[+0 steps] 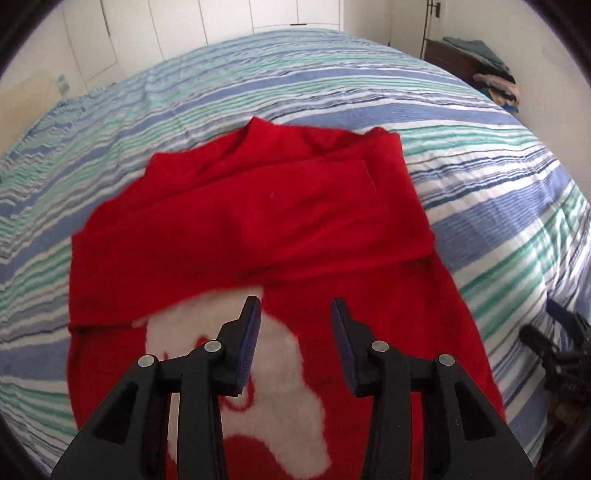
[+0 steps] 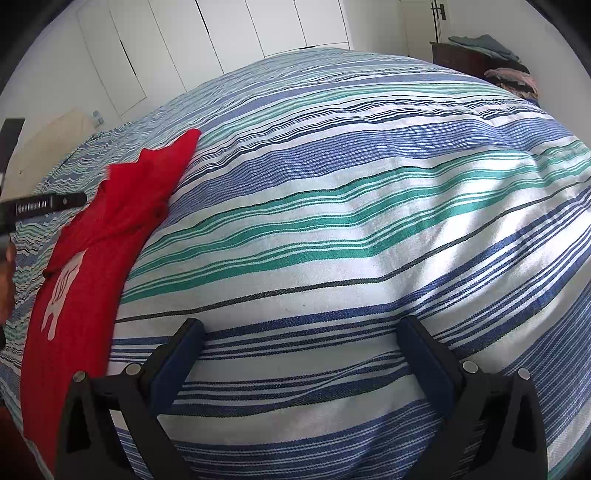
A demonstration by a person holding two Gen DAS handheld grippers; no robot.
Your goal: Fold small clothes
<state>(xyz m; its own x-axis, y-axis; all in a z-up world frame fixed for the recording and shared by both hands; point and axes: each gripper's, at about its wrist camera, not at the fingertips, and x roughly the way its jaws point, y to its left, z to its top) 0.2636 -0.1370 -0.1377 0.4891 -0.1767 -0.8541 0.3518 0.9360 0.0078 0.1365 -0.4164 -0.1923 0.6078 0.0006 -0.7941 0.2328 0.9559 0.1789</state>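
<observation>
A small red sweater (image 1: pixel 258 229) with a white figure on its front lies flat on the striped bed cover (image 1: pixel 480 206). Both sleeves are folded across its upper part. My left gripper (image 1: pixel 295 306) is open and empty, hovering over the sweater's white figure. In the right wrist view the sweater (image 2: pixel 110 229) lies at the far left. My right gripper (image 2: pixel 301 328) is wide open and empty over bare bed cover (image 2: pixel 332 221), to the right of the sweater. The body of the left gripper (image 2: pixel 44 205) shows at the left edge there.
White wardrobe doors (image 2: pixel 221 33) stand behind the bed. A dark dresser (image 1: pixel 454 59) with piled clothes (image 1: pixel 487 74) stands at the back right. The right gripper's body (image 1: pixel 557 347) shows at the right edge of the left wrist view.
</observation>
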